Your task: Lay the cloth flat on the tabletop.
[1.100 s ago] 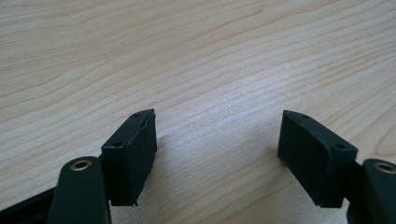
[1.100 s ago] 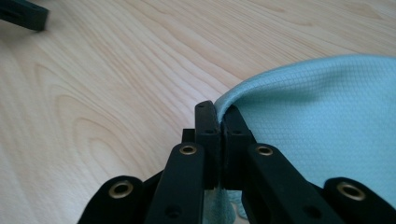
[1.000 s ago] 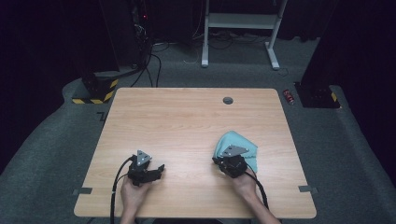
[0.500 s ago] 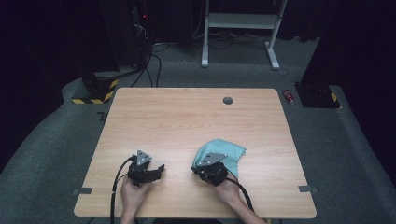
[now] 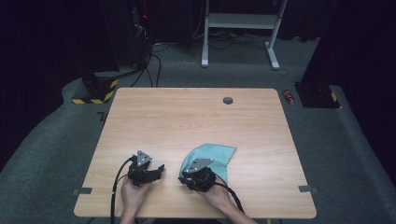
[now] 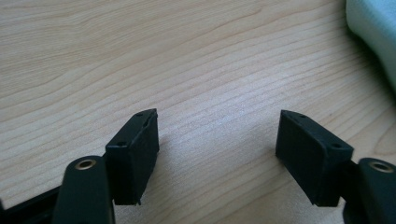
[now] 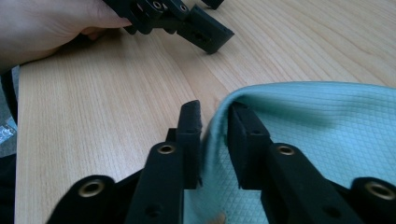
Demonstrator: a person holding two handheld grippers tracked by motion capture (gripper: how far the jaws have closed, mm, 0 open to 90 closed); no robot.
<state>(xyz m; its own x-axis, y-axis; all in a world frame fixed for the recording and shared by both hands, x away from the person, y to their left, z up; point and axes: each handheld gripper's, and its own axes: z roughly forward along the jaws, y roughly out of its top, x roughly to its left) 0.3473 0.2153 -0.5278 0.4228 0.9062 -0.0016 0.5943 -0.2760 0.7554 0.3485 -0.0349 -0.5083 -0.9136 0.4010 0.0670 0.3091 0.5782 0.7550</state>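
So this looks like a cloth-folding job, and it's at the end of one fold. The right gripper (image 5: 198,176) sits near the front edge of the table (image 5: 154,112), right on the near-left part of the teal cloth (image 5: 210,156). In the right gripper view its jaws have just been opening, and the cloth's edge (image 7: 212,135) stands up in the gap between them. There's a bit of daylight on each side, so I'd call them parted and no longer pinching, though the fabric hasn't dropped out yet. The cloth itself lies front and a little right of centre, bunched into a rounded hump with one corner poking toward the back.

The left gripper (image 5: 148,171) rests on the bare wood just to the left, apart from the cloth, with its jaws wide apart and nothing in them. In its own view the cloth's edge (image 6: 373,32) peeks in at the top right.

Next move, I reckon: back the right gripper off without dragging the edge along, then pick a fresh corner to flatten or fold again. The risk is the fabric snagging on a pad.

Farther back there's a small dark grommet (image 5: 228,100) in the tabletop, well clear. Beyond the table, a white stand (image 5: 243,28), a black-and-yellow striped block (image 5: 95,93) and a small red thing (image 5: 288,95) on the floor. Nothing's in the way.
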